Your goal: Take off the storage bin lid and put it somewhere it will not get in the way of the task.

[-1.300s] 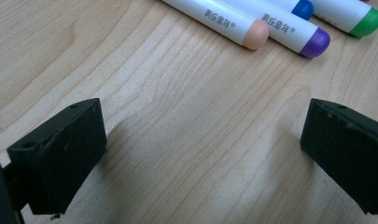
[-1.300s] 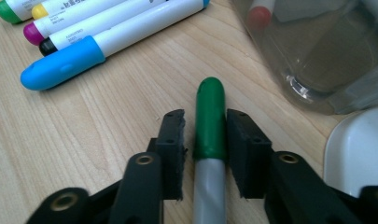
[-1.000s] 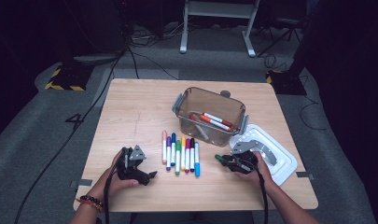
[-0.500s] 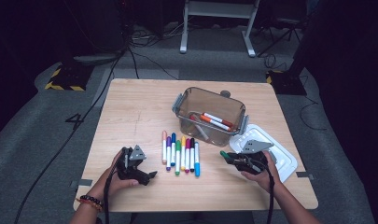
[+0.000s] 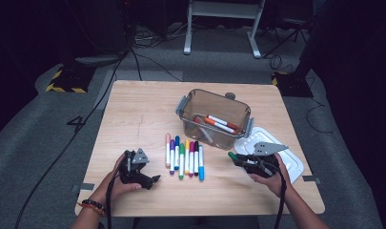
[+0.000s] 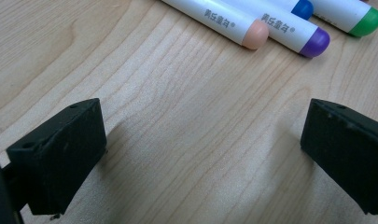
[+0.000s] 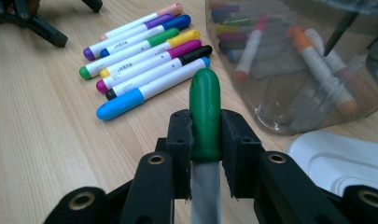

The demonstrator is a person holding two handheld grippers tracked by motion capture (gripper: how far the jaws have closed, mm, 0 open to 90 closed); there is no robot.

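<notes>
Landmark: clear bin, standing on the far middle of the wooden table; every place below is read from it.
Right gripper: clamped on a green-capped marker, the pads pinching the cap near its base.
Marker place: lifted off the table, just in front of the bin's near right corner, beside the white lid.
Marker axis: runs along the jaws; in the high view the green cap points toward the marker row, roughly parallel to the bin's near wall. The white barrel end is hidden in the gripper.
Bin from marker: the opening lies beyond and slightly to the left, higher than the cap. As I judge it, the coming move turns on raising the marker over the near rim, then tipping it in.
Nearer hand: the right, just beside the bin; the left is well apart from it.
Left gripper: jaws spread wide with nothing between them, resting low over bare table, in front of the bin and beyond the row.
Marker row: seven, probably, lying side by side just in front of the bin.
Inside bin: an orange marker and a red one, others blurred through the wall.
Change from earlier frame: right gripper has risen with the marker; left gripper and row unmoved.
</notes>
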